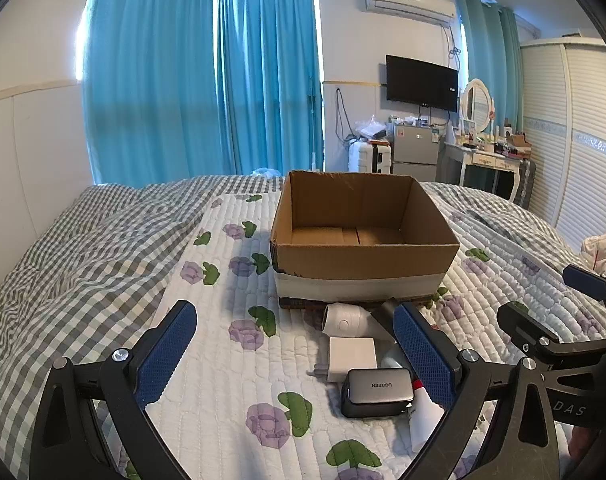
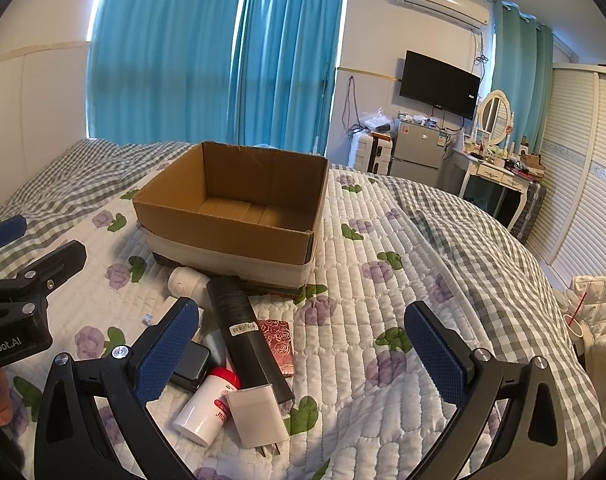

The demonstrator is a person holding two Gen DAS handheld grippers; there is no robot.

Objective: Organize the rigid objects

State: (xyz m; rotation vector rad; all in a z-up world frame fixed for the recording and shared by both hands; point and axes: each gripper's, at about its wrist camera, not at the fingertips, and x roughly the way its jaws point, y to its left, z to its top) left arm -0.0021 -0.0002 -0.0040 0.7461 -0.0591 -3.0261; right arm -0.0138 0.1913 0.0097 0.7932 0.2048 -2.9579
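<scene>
While you held both grippers wide and empty | left gripper (image 1: 295, 354) | right gripper (image 2: 303, 352) | box (image 1: 363, 256) empty | chargers, bottles beside it

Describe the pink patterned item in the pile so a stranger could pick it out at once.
Start at the open cardboard box on the quilted bed; a pile of small objects lies in front of it. At the pile's right edge, beside the long black tube, lies a flat pink case. It is the only pink piece, embossed with a rose pattern, while its neighbours are plain white, grey or black.
</scene>
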